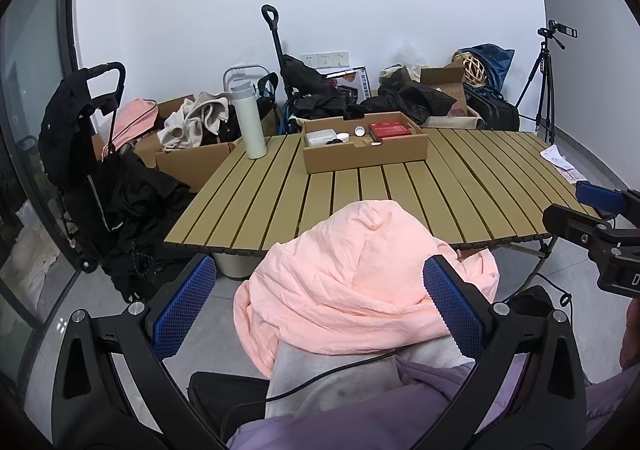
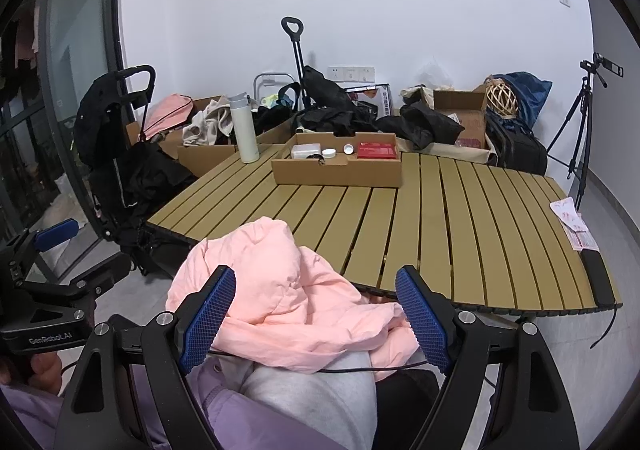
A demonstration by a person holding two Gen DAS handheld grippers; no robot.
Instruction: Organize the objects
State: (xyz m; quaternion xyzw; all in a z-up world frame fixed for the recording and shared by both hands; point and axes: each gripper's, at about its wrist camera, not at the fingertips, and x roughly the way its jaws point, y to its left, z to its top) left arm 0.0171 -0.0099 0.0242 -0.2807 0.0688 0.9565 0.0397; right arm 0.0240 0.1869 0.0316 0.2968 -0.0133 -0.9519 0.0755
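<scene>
pink jacket (image 1: 360,270) on lap, grippers spread — idle

Right gripper (image 2: 316,320) held low with jaws spread wide, both blue pads (image 2: 206,316) clear of everything. Between and beyond them, a crumpled pink jacket (image 2: 280,290) draped over grey-clad knees and lapping the near edge of the slatted table (image 2: 460,218). Farther back on the slats, a shallow cardboard tray (image 2: 336,172) holding a red box (image 2: 376,150) and 2 white caps; white bottle (image 2: 243,128) upright just left of it. Left gripper (image 2: 52,236) at the left edge, its jaws not readable.
</scene>
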